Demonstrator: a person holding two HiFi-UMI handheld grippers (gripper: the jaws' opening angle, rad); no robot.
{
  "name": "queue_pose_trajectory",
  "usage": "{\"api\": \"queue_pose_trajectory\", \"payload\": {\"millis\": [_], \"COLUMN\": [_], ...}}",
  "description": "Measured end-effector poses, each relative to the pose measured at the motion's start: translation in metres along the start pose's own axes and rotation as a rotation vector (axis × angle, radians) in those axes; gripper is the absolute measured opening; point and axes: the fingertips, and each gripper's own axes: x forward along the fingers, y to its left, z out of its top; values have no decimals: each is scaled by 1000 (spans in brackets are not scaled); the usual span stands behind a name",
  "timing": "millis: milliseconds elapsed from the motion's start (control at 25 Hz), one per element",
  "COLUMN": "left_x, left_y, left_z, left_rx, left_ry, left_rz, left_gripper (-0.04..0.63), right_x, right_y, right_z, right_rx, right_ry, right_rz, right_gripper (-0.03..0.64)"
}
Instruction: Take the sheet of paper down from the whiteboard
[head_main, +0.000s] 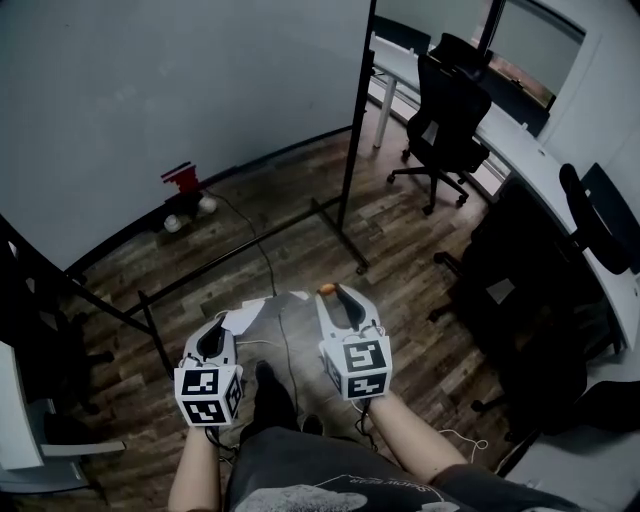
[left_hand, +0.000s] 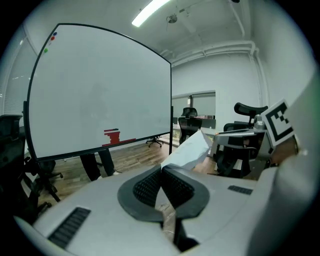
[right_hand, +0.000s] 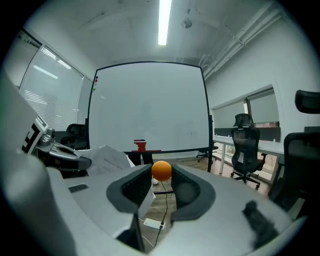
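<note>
The whiteboard (head_main: 180, 100) stands ahead on a black frame; its face (left_hand: 100, 85) is bare except for small magnets at its top left corner. My left gripper (head_main: 222, 322) is shut on a white sheet of paper (head_main: 252, 312), which sticks out past the jaws to the upper right (left_hand: 192, 150). My right gripper (head_main: 335, 295) is shut on a small orange round magnet (right_hand: 161, 170), pinched at the jaw tips. Both grippers are held side by side, low, well back from the board. The paper (right_hand: 107, 159) also shows at the left of the right gripper view.
A red eraser (head_main: 182, 180) lies on the board's tray. The stand's black legs (head_main: 345, 200) and a cable (head_main: 265, 260) cross the wood floor. Black office chairs (head_main: 445, 110) and a long white desk (head_main: 540, 160) are at the right.
</note>
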Motion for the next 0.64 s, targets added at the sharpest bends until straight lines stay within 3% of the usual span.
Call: {"api": "queue_pose_trajectory", "payload": {"millis": [640], "left_x": [-30], "left_y": [-13], "left_z": [4], "left_rx": [9], "left_ry": [-28], "left_rz": [36], "left_gripper": [14], "right_x": [-23], "right_y": [5], "right_z": [-1], "right_rx": [1], "right_ry": [-22], "right_rz": [35], "right_gripper": [129]}}
